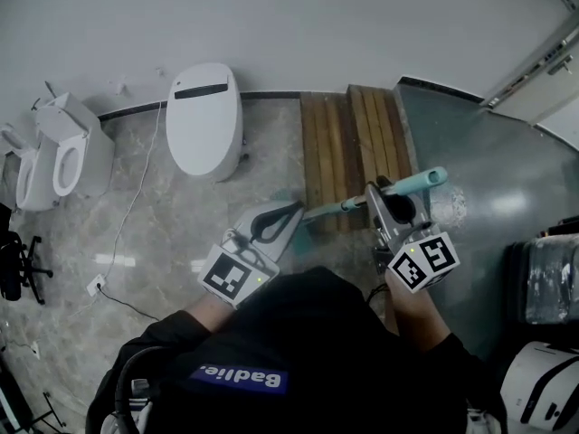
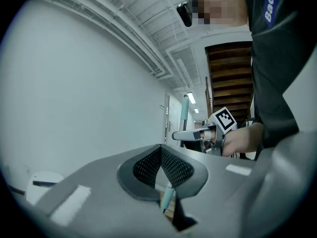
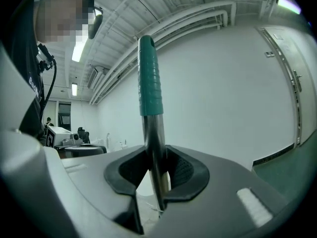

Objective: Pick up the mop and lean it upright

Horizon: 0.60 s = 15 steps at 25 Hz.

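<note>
The mop has a metal pole (image 1: 324,210) and a teal grip (image 1: 422,182) at its top end. In the head view the pole runs from the grip leftward and down toward the floor. My right gripper (image 1: 384,202) is shut on the bare metal just below the grip. In the right gripper view the pole (image 3: 154,143) stands up between the pads of the right gripper (image 3: 156,176), with the grip (image 3: 149,78) above. My left gripper (image 1: 276,222) is shut on the pole lower down. In the left gripper view a short piece of pole (image 2: 168,196) shows in the left gripper (image 2: 162,171). The mop head is hidden.
A white toilet (image 1: 206,120) stands against the far wall, with a second open-lidded one (image 1: 59,152) at the left. Wooden steps (image 1: 353,143) lie straight ahead. A thin cable (image 1: 136,206) trails over the marble floor. A black office chair (image 1: 18,265) is at the left edge.
</note>
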Available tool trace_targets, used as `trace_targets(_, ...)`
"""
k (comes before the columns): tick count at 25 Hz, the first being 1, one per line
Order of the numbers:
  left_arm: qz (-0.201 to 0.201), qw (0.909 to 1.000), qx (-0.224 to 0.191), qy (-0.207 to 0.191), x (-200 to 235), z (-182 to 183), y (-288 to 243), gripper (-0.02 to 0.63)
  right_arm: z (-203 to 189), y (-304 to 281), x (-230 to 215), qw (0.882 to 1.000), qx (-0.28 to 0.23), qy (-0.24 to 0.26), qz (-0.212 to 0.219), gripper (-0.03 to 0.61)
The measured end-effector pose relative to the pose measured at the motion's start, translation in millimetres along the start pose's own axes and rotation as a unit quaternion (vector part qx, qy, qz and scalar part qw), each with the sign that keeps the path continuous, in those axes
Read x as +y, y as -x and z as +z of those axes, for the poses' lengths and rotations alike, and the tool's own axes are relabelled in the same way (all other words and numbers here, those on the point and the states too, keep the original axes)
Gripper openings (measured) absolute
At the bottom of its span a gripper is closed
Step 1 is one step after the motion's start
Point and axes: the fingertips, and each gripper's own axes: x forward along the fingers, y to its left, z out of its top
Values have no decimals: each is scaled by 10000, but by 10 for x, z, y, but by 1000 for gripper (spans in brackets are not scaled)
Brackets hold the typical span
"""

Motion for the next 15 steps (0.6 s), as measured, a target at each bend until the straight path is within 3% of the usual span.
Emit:
trace_targets(9, 812, 9966, 152, 29, 620, -21, 74, 18, 80, -923, 18, 9968, 92, 25, 796, 101)
trace_targets(15, 1201, 9921, 361, -21, 973, -24, -272, 18, 50, -1431, -238, 9908, 140, -199, 1335, 99)
